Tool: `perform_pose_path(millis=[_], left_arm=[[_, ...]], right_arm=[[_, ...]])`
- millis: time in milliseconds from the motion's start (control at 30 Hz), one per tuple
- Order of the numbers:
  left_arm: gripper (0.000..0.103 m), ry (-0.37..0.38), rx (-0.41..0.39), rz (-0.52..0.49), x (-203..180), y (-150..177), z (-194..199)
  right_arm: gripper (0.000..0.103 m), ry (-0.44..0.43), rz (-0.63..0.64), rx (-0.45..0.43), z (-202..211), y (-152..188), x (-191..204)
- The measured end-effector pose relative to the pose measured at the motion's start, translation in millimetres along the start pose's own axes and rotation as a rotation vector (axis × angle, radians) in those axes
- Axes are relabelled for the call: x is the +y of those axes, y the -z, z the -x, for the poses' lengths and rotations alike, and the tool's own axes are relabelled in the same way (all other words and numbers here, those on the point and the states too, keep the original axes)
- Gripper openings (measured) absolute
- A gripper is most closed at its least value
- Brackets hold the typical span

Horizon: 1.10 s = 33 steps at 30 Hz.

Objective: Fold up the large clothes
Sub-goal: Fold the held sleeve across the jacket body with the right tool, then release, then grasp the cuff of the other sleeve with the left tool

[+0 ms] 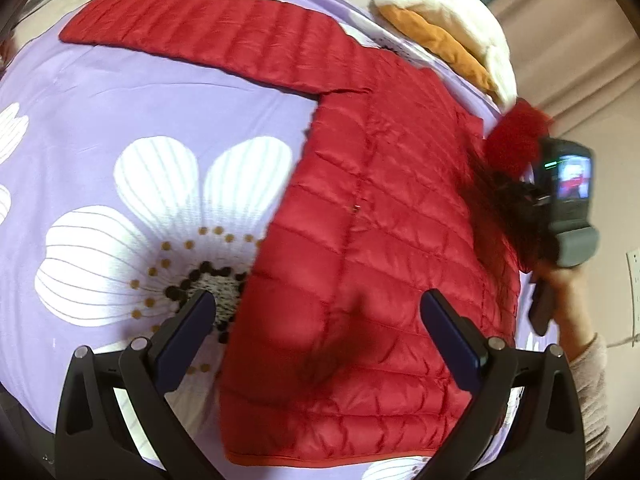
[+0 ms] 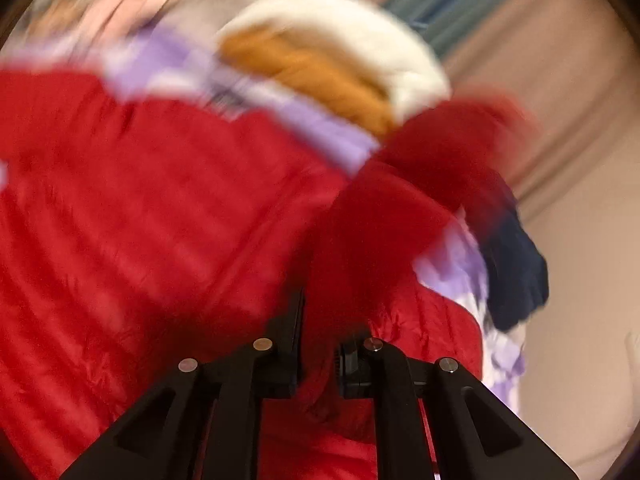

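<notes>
One red quilted jacket (image 1: 360,240) is lying on the floral bed sheet (image 1: 120,120); left tongs (image 1: 316,316) are hovering wide open, right tongs (image 2: 320,328) are pinching its red fur trim (image 2: 376,232).

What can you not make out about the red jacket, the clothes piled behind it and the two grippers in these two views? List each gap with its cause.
- Red jacket: second sleeve hidden in the left wrist view by the right gripper and its fur trim.
- Right wrist view: motion blur hides the exact spot gripped.
- Pile of clothes: cut off by the top edge.
- Left gripper: open, empty; jacket hem beneath cut off by the lower edge.
</notes>
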<state>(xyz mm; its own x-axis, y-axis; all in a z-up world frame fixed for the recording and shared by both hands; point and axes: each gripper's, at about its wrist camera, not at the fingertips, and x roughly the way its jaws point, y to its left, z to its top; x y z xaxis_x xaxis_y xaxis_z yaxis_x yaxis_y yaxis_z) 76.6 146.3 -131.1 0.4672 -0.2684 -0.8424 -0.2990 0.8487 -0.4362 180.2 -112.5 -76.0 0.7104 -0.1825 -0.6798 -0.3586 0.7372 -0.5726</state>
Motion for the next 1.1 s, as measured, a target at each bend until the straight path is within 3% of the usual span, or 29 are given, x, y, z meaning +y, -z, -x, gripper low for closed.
perform_pose_path(millis=[100, 200, 300, 367, 467, 533, 600, 633, 667, 733, 767, 800, 967, 1033, 1100], left_arm=[[0.102, 0.004, -0.001, 0.01, 6.0, -0.2, -0.1], [0.102, 0.0, 0.002, 0.021, 10.4, -2.4, -3.0], [0.102, 0.014, 0.003, 0.035, 13.3, -3.7, -4.6], [0.102, 0.02, 0.0, 0.03, 12.9, -4.2, -4.5], [0.102, 0.021, 0.001, 0.029, 15.2, -6.0, -6.1], [0.102, 0.022, 0.001, 0.034, 18.0, -7.7, -7.3], [0.102, 0.02, 0.001, 0.038, 21.9, -9.5, -8.0], [0.102, 0.02, 0.002, 0.041, 24.0, -10.5, -7.9], [0.102, 0.02, -0.001, 0.043, 25.7, -11.0, -7.3], [0.102, 0.019, -0.007, 0.046, 28.0, -12.0, -5.6], [0.102, 0.017, -0.011, 0.048, 29.4, -12.8, -4.4], [0.102, 0.014, -0.013, 0.049, 30.5, -13.4, -3.7], [0.102, -0.009, -0.018, 0.054, 36.5, -15.9, -3.3], [0.102, -0.009, -0.016, 0.062, 38.0, -16.7, -4.3], [0.102, -0.003, -0.016, 0.064, 38.1, -17.2, -3.9]], right_arm=[[0.012, -0.061, 0.044, -0.023, -1.8, 9.4, 17.1], [0.012, -0.057, 0.106, -0.062, 1.9, 11.2, 25.6], [0.014, -0.137, 0.091, -0.051, 1.8, 3.7, 23.3], [0.025, -0.256, 0.014, -0.062, 12.6, 4.3, 14.2], [0.057, -0.492, -0.154, -0.106, 26.8, 5.4, -9.5], [0.061, -0.633, -0.272, -0.156, 32.5, 8.5, -27.0], [0.061, -0.718, -0.378, -0.172, 28.2, 12.1, -37.2], [0.061, -0.704, -0.444, -0.157, 17.9, 11.1, -40.6], [0.061, -0.637, -0.48, -0.125, 7.5, 9.5, -40.0], [0.054, -0.447, -0.507, -0.004, -20.6, 3.1, -30.4], [0.043, -0.443, -0.506, 0.037, -34.0, 0.2, -20.8], [0.041, -0.466, -0.507, 0.052, -41.0, -2.0, -12.1], [0.041, -0.5, -0.408, 0.022, -44.5, -27.8, 38.1], [0.041, -0.499, -0.383, 0.021, -46.6, -38.0, 43.8], [0.041, -0.553, -0.415, 0.021, -47.6, -45.1, 35.7]])
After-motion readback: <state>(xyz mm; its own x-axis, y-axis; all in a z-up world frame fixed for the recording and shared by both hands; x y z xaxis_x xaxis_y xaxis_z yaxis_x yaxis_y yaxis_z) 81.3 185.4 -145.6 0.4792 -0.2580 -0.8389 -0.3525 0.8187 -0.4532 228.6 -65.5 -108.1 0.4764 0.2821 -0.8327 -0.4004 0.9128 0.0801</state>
